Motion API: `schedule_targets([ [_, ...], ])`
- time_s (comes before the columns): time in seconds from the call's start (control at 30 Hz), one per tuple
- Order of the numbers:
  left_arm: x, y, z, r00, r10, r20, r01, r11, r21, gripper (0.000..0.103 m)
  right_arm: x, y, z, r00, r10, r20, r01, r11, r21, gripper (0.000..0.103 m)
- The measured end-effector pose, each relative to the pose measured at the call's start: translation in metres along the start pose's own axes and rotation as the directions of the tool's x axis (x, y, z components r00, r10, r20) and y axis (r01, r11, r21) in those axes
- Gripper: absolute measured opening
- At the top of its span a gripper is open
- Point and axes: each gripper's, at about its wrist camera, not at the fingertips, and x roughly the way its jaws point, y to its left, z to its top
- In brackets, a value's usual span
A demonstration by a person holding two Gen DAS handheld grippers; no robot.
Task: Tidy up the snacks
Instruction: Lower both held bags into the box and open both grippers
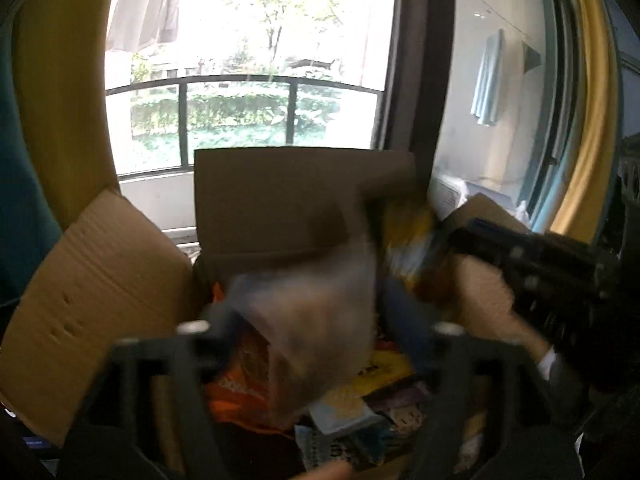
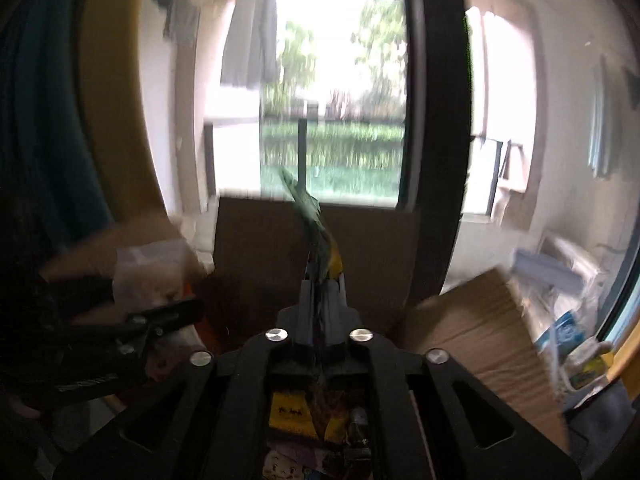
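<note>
left wrist: cardboard box (image 1: 280, 200) w/ snack packs; left gripper (image 1: 320, 336) wide, loose around pale pack (image 1: 320, 312); right gripper (image 2: 322, 280) pinches yellow-green pack (image 2: 316, 232).

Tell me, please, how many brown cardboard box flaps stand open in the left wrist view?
3: a brown cardboard flap on the left, one upright at the back, one on the right. A near flap may be hidden.

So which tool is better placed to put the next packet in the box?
Probably the right tool: a green-yellow packet stands between its nearly closed fingers above the cardboard box. The left tool stands wide open around a blurred pale packet.
</note>
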Motion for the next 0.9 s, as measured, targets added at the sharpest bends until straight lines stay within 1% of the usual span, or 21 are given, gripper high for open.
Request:
schedule_targets([
  [0.03,-0.001,0.002,0.0,1.0,0.001,0.002,-0.001,1.0,-0.009,0.089,0.004,0.001,-0.003,1.0,-0.002,-0.006,0.002,1.0,0.001,0.041],
  [0.07,-0.001,0.004,-0.001,1.0,0.001,0.001,-0.001,1.0,-0.017,0.091,0.004,0.002,-0.006,1.0,0.012,0.0,-0.012,1.0,0.007,0.05],
  [0.1,-0.003,0.005,-0.001,1.0,0.007,0.0,-0.007,1.0,-0.02,0.092,0.002,0.001,-0.009,1.0,0.021,0.008,-0.021,1.0,0.018,0.054],
  [0.17,-0.008,0.007,-0.001,1.0,0.024,0.007,-0.023,0.999,-0.027,0.092,-0.003,-0.003,-0.011,0.999,0.031,0.016,-0.032,0.999,0.03,0.054],
  [0.33,-0.021,0.005,0.001,0.999,0.041,0.013,-0.041,0.999,-0.029,0.093,-0.021,-0.008,-0.01,0.999,0.027,0.023,-0.028,0.998,0.056,0.054],
  [0.43,-0.036,0.0,0.001,0.999,0.037,0.027,-0.036,0.999,-0.038,0.093,-0.034,-0.009,-0.008,0.999,0.025,0.032,-0.027,0.998,0.054,0.054],
  [0.9,-0.125,-0.031,-0.015,0.994,0.03,0.102,-0.03,1.0,-0.004,0.093,-0.114,0.0,-0.017,0.997,0.032,0.07,-0.035,0.998,0.046,0.054],
])
